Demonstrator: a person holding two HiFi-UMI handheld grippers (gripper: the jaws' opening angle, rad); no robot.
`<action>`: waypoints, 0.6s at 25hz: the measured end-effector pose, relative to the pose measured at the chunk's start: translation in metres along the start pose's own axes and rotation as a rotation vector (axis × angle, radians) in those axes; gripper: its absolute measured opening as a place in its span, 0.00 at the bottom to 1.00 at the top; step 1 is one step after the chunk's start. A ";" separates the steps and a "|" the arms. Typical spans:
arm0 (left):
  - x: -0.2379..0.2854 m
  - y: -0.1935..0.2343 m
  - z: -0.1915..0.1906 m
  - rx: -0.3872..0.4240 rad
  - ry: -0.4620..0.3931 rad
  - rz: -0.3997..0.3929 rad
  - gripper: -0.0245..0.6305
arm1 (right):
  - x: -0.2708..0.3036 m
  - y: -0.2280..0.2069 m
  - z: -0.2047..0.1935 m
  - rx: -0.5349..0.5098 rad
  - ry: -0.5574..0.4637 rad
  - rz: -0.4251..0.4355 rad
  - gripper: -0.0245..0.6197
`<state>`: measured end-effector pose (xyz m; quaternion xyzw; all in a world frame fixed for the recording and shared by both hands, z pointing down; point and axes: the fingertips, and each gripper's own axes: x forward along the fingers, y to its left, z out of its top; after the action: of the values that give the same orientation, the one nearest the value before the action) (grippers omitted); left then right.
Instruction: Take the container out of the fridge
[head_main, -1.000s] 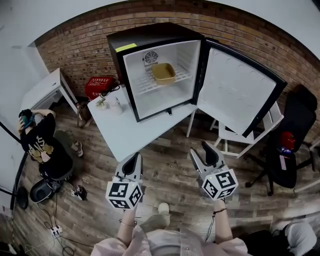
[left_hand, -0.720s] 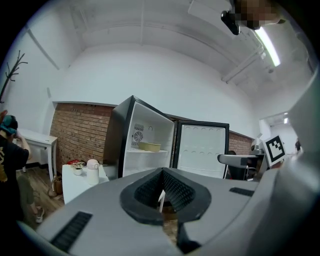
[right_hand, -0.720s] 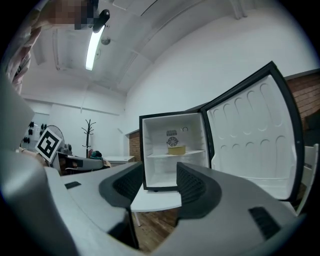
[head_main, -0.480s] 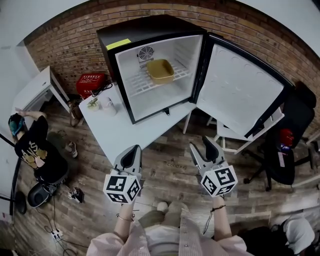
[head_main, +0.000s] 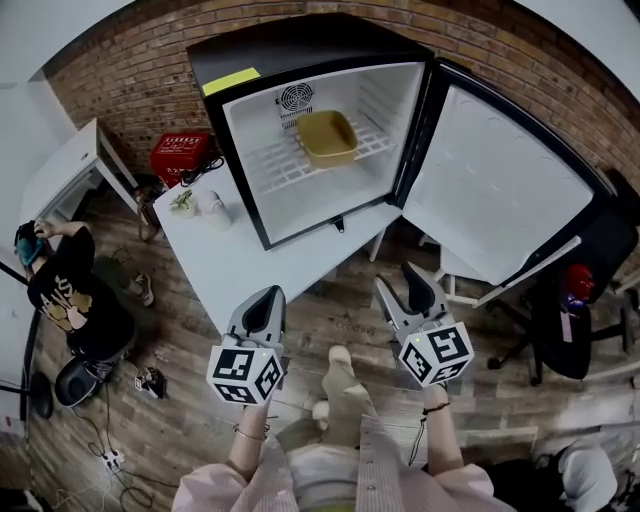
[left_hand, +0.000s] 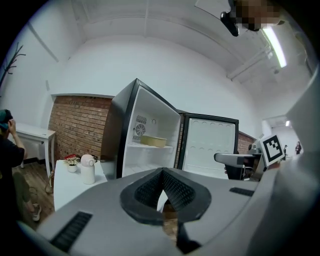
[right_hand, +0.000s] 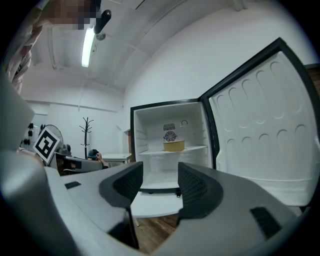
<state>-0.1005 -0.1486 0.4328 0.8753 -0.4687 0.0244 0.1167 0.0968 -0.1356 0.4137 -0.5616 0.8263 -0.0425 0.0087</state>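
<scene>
A tan container (head_main: 326, 138) sits on the wire shelf of the black mini fridge (head_main: 300, 60), whose door (head_main: 500, 190) stands swung wide to the right. Both grippers hang low in front of the table, well short of the fridge. My left gripper (head_main: 263, 297) is shut and holds nothing. My right gripper (head_main: 402, 285) is open and holds nothing. In the left gripper view the container (left_hand: 153, 141) shows beyond the closed left gripper (left_hand: 162, 172). In the right gripper view the container (right_hand: 173, 145) appears straight ahead, above the gap of the right gripper (right_hand: 161, 172).
The fridge stands on a white table (head_main: 250, 265) that also bears a white jug (head_main: 213, 208) and a small plant (head_main: 182, 203). A red crate (head_main: 182, 157), a white desk (head_main: 60, 175), a person on the floor (head_main: 65, 290), a black office chair (head_main: 580, 300).
The fridge and table have grown larger and nearer in the head view. A foot has stepped forward between the grippers. Both grippers keep their states.
</scene>
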 end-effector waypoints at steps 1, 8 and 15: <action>0.006 0.005 0.002 -0.001 0.000 0.009 0.02 | 0.009 -0.003 0.001 0.000 0.000 0.008 0.36; 0.059 0.032 0.027 0.004 -0.024 0.051 0.02 | 0.076 -0.037 0.015 -0.015 -0.007 0.055 0.36; 0.108 0.036 0.040 0.000 -0.028 0.060 0.02 | 0.131 -0.064 0.026 -0.053 0.009 0.115 0.36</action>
<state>-0.0730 -0.2647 0.4171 0.8611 -0.4963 0.0157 0.1095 0.1094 -0.2824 0.3976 -0.5132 0.8579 -0.0225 -0.0073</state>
